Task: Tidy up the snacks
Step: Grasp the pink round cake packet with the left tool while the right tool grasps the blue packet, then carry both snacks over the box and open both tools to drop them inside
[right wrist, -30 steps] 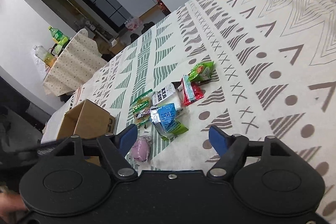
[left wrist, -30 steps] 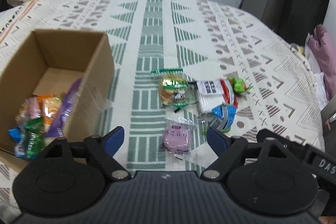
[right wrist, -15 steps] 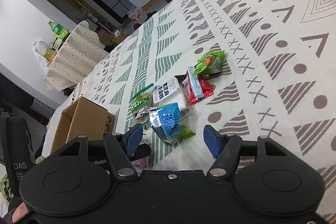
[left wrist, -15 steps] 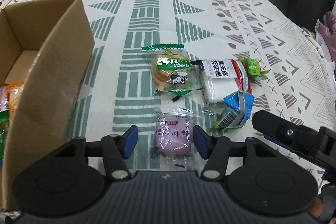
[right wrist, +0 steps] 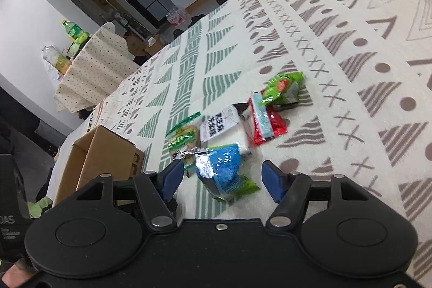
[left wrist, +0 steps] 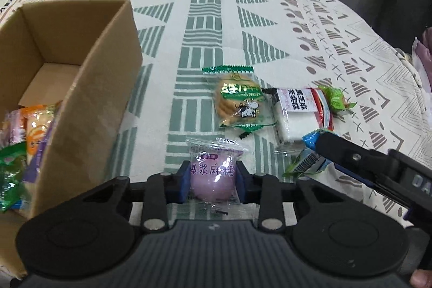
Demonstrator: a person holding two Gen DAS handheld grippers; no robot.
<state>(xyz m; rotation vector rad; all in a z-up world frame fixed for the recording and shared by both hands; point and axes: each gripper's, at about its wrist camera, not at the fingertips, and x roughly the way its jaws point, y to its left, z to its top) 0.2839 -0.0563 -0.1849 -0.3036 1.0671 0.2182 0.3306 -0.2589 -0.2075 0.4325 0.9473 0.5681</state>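
- While the left gripper (left wrist: 212, 181) pinches the mochi pack (left wrist: 213, 174) from both sides, low on the tablecloth (left wrist: 205, 18), the pack lies just right of the box (left wrist: 81, 66), apart from it.
- Its jaws are narrow, both blue pads pressed against the round purple cake inside the clear wrapper.
- The right gripper (right wrist: 221, 174) has its jaws wide, holding nothing, set either side of the blue packet (right wrist: 221, 166); I cannot tell whether they touch it.
- Handling, as a judgement: the mochi looks light and soft, so a hard squeeze would likely dent it. The film is slick and loose at its crimped ends, so a hold across the cake's middle seems safer than a hold on the film alone.
- The blue packet looks crinkly and light; its puffed middle seems the best place to take it.
- The cookie pack (left wrist: 237, 101), white bar (left wrist: 295, 112) and green candy (left wrist: 336, 100) lie just beyond, touching or overlapping.
- The box already holds several packets at its near end, with bare floor further in.
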